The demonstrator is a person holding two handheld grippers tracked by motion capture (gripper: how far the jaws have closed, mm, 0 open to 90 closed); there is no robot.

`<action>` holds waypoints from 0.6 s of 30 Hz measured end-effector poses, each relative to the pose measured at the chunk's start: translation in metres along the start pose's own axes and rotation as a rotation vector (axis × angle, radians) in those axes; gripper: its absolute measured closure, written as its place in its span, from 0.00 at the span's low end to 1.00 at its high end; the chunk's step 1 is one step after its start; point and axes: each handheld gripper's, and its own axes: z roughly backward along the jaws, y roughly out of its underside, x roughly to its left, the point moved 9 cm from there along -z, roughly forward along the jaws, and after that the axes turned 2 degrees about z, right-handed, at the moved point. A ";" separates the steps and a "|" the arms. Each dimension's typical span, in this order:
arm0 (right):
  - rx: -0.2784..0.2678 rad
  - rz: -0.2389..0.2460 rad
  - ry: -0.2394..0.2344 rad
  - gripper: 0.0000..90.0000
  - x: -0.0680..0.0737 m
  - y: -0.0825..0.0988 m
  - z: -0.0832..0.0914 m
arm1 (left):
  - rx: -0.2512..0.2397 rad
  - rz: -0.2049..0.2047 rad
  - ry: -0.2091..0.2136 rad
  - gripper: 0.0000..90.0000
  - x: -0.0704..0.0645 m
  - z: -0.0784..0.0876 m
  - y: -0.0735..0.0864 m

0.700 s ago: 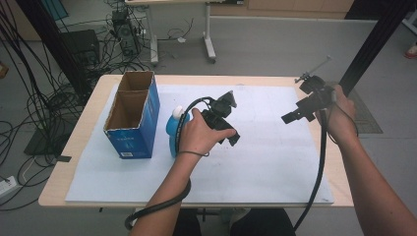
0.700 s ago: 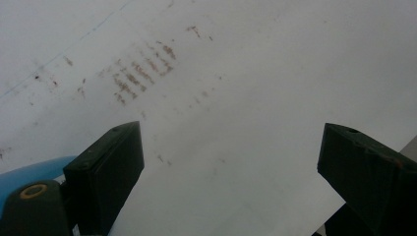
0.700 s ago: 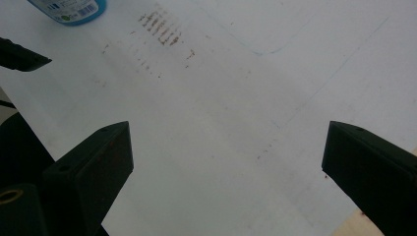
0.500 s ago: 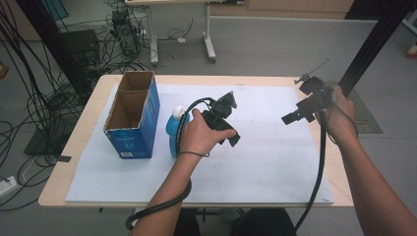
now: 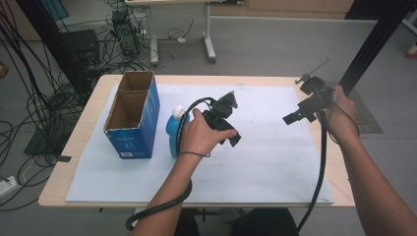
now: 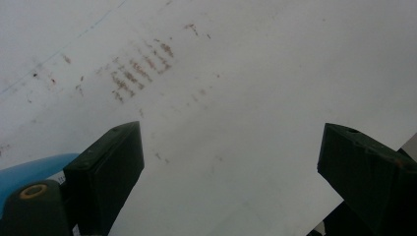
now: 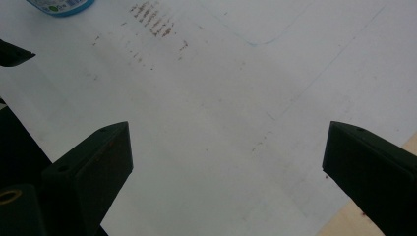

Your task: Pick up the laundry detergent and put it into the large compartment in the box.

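High view: blue box (image 5: pixel 132 142) bears white print, too small to read.

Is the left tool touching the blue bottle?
Cannot tell. In the left gripper view the open left tool has only paper between its jaws; the bottle shows behind one jaw, with no contact or gap visible.

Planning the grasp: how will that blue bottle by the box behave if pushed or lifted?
The blue bottle stands upright, tall on a narrow base, so a high push would probably tip it. Its rounded, smooth-looking plastic may slip between fingers. Fill level isn't visible, so its weight is uncertain.
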 end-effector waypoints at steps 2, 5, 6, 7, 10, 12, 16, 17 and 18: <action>0.000 0.002 0.000 0.05 0.000 0.000 0.000 | 0.000 0.003 -0.001 0.12 0.000 0.000 0.000; 0.001 0.003 0.002 0.05 0.000 0.000 0.001 | 0.000 0.003 -0.002 0.12 0.000 0.000 0.000; 0.000 0.004 0.003 0.05 0.000 0.000 0.001 | 0.000 0.001 -0.003 0.12 0.000 0.001 0.000; 0.000 0.005 0.003 0.05 0.000 0.000 0.001 | -0.003 0.002 -0.001 0.12 0.000 0.001 0.000; 0.003 0.004 0.005 0.05 0.000 0.000 0.001 | -0.001 0.002 -0.003 0.12 0.000 0.001 0.000; 0.003 0.005 0.006 0.05 0.000 0.000 0.001 | 0.000 0.003 -0.003 0.12 0.000 0.001 0.000; 0.002 0.004 0.006 0.05 0.000 -0.001 0.000 | -0.010 0.000 0.000 0.12 -0.002 0.006 -0.001; 0.002 0.003 0.007 0.05 -0.001 -0.001 0.000 | -0.010 0.000 0.000 0.12 -0.002 0.006 -0.001; 0.002 0.003 0.007 0.05 -0.001 -0.001 0.000 | -0.013 0.000 0.003 0.12 -0.003 0.008 -0.001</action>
